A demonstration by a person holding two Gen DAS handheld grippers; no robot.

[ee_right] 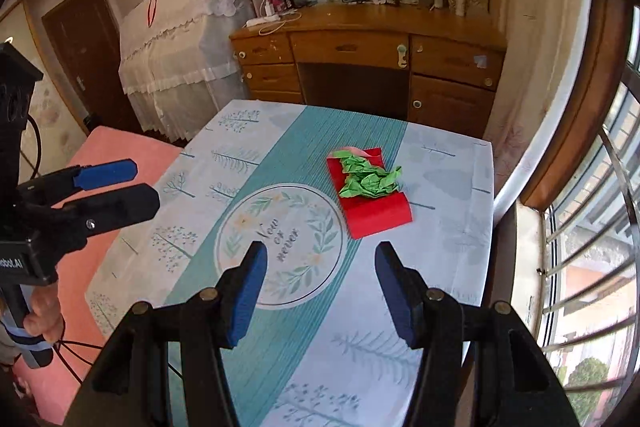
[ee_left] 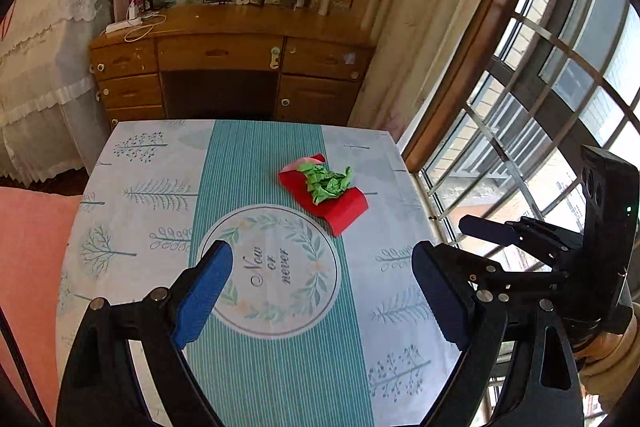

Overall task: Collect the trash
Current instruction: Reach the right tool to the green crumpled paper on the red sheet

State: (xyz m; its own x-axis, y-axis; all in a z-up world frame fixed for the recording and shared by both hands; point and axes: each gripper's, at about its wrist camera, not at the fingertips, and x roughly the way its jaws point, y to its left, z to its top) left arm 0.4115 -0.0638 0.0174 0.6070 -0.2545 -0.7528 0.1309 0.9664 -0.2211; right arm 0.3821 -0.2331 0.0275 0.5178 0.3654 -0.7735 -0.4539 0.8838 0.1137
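A crumpled green paper wad (ee_left: 329,183) (ee_right: 369,178) lies on top of a flat red sheet (ee_left: 340,211) (ee_right: 376,215) on the far right part of a table with a teal and white printed cloth (ee_left: 276,367) (ee_right: 304,359). My left gripper (ee_left: 320,267) hangs open over the round printed emblem, short of the papers, nothing between its blue pads. My right gripper (ee_right: 318,261) is also open and empty, just in front of the red sheet. Each gripper shows in the other's view: the right one (ee_left: 486,233) at the right edge, the left one (ee_right: 124,183) at the left.
A wooden desk (ee_left: 240,27) (ee_right: 360,23) with drawers and shelves stands behind the table. A barred window (ee_left: 540,99) (ee_right: 592,247) runs along the right. A pink surface (ee_left: 32,267) (ee_right: 116,155) lies to the left, beside lace-covered furniture (ee_right: 176,39).
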